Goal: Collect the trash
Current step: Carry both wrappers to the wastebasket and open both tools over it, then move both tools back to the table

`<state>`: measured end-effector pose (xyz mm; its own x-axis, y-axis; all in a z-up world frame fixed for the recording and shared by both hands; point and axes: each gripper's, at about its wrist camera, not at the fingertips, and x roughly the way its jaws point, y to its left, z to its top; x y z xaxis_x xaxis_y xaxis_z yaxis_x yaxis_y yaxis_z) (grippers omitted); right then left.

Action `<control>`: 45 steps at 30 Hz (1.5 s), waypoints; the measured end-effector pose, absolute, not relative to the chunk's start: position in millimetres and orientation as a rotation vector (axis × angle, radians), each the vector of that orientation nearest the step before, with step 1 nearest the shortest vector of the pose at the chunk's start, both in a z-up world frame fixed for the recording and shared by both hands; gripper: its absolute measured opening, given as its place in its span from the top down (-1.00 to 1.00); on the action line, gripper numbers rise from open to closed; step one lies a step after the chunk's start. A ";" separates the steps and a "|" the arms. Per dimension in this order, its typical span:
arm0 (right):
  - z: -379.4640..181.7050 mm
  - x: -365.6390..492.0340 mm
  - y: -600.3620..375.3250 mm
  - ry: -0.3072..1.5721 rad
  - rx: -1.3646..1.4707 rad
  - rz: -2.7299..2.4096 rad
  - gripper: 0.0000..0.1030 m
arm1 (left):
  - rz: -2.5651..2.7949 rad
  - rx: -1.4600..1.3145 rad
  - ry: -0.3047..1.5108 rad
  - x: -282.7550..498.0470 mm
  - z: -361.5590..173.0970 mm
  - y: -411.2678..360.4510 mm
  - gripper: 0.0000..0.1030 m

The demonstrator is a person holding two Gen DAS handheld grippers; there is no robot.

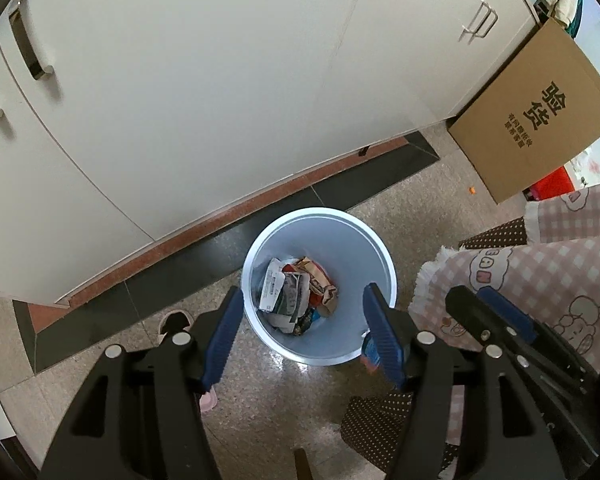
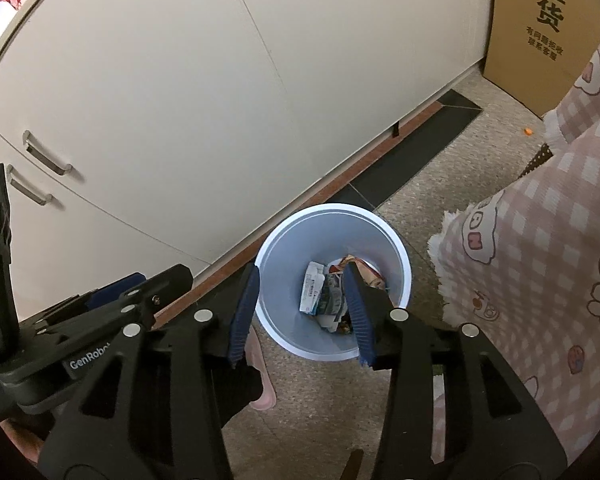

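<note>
1. A round white waste bin stands on the speckled stone floor, just in front of the dark plinth under a run of cream kitchen cabinets. This bin is the landmark for everything below.
2. Inside the bin, at the bottom, lies the collected trash: crumpled paper packets and wrappers, white, red and tan. Their print is too small to read.
3. The left gripper hangs above the bin, its blue-padded jaws spread wide and holding nothing.
4. The right gripper also hangs above the bin, jaws likewise apart and empty.
5. Judgement: a drop into the bin looks finished, with both tools free. The next move probably calls for turning away from the bin to find another piece of litter.
6. A small orange scrap lies on the floor beyond the bin, to its right, near a cardboard box; it may be a candidate.
7. That box leans against the cabinets and bears large Chinese characters "验货", with smaller lines beneath that are too fine to read.
8. The left tool's body, seen from the right wrist camera, carries the partial lettering "GenRobo".
9. Right of the bin is pink checked cloth with cartoon bears.
</note>
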<state>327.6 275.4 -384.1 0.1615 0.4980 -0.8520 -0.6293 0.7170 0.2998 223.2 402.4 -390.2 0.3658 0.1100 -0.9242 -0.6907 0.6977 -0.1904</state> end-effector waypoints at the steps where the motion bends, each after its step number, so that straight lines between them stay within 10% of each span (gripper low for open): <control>1: -382.4 327.9 275.1 1.154 -0.131 0.813 0.15 | 0.559 -0.631 1.078 222.4 -388.3 402.6 -0.19; 23: -207.5 280.3 215.7 0.851 -0.109 0.870 0.13 | 0.532 -0.581 0.717 179.2 -216.6 352.2 -0.20; 32: -114.4 274.4 75.9 0.656 -0.030 0.728 -0.01 | 0.322 -0.423 0.623 215.9 -125.1 226.4 -0.29; 45: -117.5 336.6 -169.4 0.665 0.047 0.347 -0.21 | -0.046 -0.172 0.792 341.9 -121.4 -9.1 -0.41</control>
